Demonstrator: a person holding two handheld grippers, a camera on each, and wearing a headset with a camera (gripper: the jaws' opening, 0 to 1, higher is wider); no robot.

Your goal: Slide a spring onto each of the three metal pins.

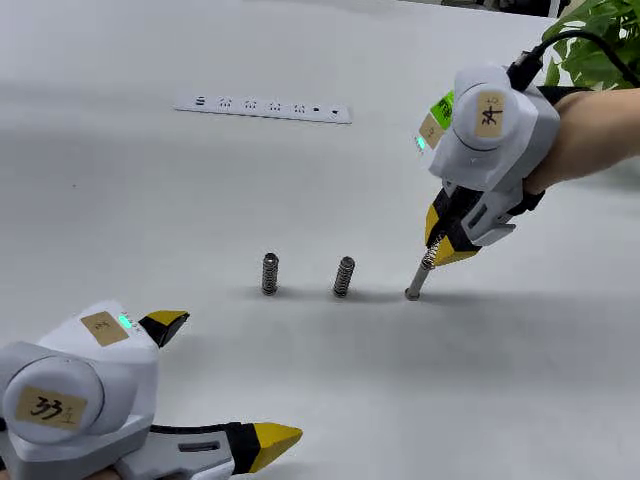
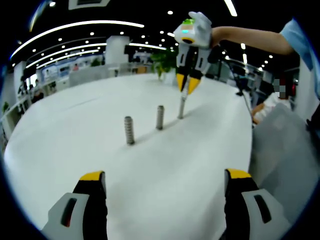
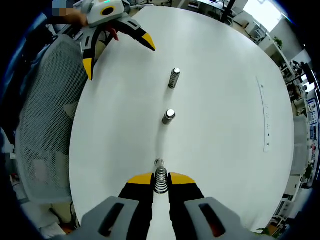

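Presently the third spring (image 1: 430,257) sits pinched between the yellow tips of the right claw (image 1: 442,252), which is closed narrow on it. The coil runs along the upper part of the third pin (image 1: 414,285). That pin leans, and its bare lower shaft reaches from the claw tips down to the bench (image 1: 150,200), where its foot rests. In the right gripper view the spring lies in the slot between the two jaws, with the pin's end just ahead of the tips.

Straight ahead of this claw in that view stands the middle pin (image 3: 168,116), and beyond it the far pin (image 3: 173,78). Both are upright and each wears a spring over its shaft. The three pins form a line, near one another but apart.

Farther ahead, past the far pin, the left claw (image 3: 118,56) hovers with its jaws spread wide, gripping nothing. In its own view the row of pins stands well ahead of its tips, between the two jaws.

Off to the right claw's right side a white power strip (image 3: 265,117) lies flat on the bench; a mesh chair (image 3: 45,100) stands off its left. A green plant (image 1: 600,30) shows behind the hand holding the right claw.
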